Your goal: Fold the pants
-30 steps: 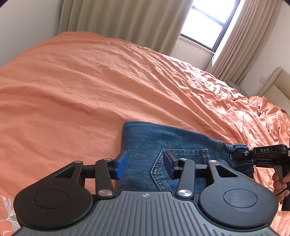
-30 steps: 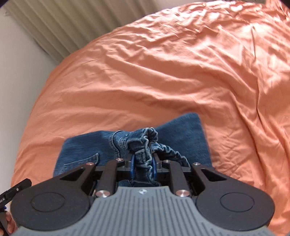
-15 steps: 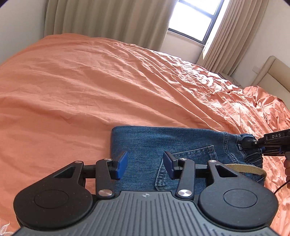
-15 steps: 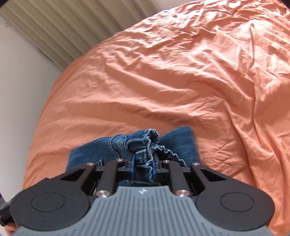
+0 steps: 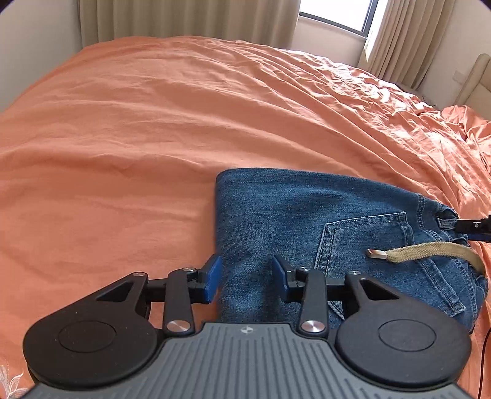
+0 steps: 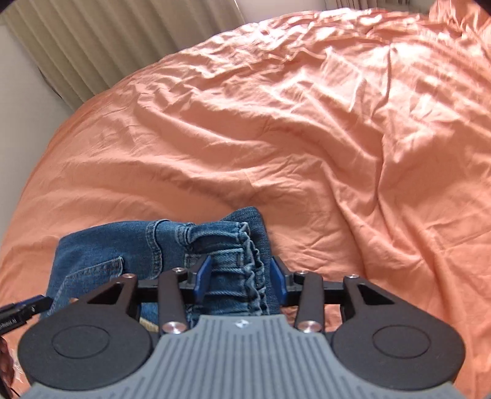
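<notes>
The blue denim pants (image 5: 294, 214) lie folded into a compact rectangle on the orange bedsheet (image 5: 138, 129), back pocket up, with a tan drawstring (image 5: 429, 250) lying across the pocket. My left gripper (image 5: 247, 277) is open, its blue pads straddling the left edge of the fold, holding nothing. My right gripper (image 6: 241, 279) is open; the gathered elastic waistband (image 6: 242, 261) lies loose between its pads. The right gripper's tip shows at the right edge of the left wrist view (image 5: 474, 228).
The wrinkled orange sheet (image 6: 307, 138) covers the whole bed. Beige curtains (image 5: 184, 18) and a window (image 5: 334, 12) stand behind the bed. A cream headboard (image 5: 475, 83) is at the far right. The left gripper's tip (image 6: 21, 310) shows at the right wrist view's left edge.
My right gripper has opened and let go of the bunched waistband, which now lies flatter. My left gripper has shifted left, so the pants sit further right in its view.
</notes>
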